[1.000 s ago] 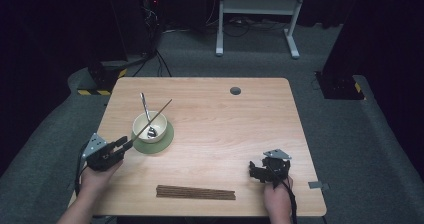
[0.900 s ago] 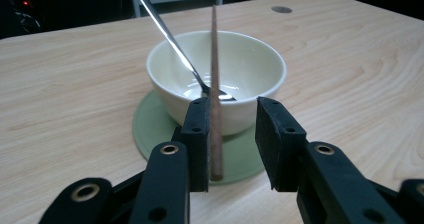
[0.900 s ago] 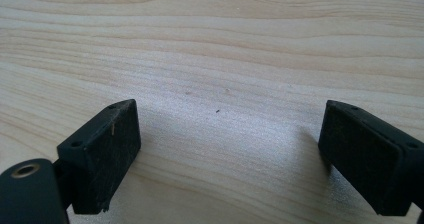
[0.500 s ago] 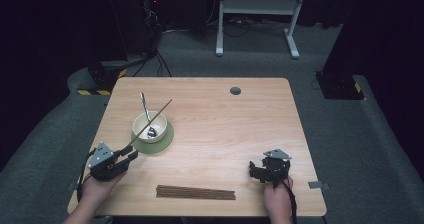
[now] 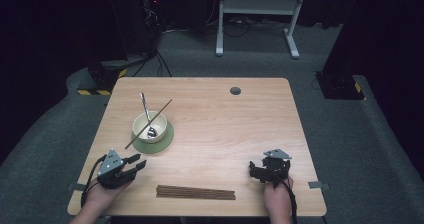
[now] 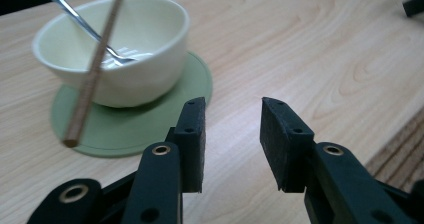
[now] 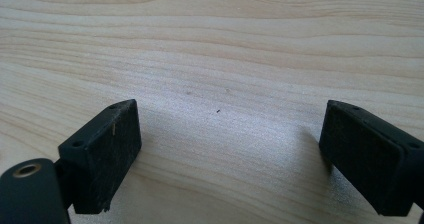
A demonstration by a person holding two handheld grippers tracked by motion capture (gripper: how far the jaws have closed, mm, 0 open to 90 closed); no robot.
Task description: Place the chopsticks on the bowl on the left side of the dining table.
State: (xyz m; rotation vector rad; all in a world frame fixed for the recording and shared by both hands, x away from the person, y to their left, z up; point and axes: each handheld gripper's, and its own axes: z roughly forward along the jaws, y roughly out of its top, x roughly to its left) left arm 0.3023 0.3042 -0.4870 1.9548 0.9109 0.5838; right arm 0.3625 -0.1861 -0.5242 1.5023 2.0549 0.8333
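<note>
I had the left tool (image 5: 135, 163) low over the worktop (image 5: 235, 129), just short of the green coaster (image 5: 167, 139); its jaws had just been opening, and nothing lay between them. The cream bowl (image 5: 149, 127) sat on that coaster, with a metal spoon (image 5: 144, 106) inside and one chopstick (image 5: 150, 123) slanted across its rim. The bundle of chopsticks (image 5: 195, 192) lay near my edge of the worktop, between my hands. My right tool (image 5: 256, 171) rested on bare wood, jaws wide apart, holding nothing.
</note>
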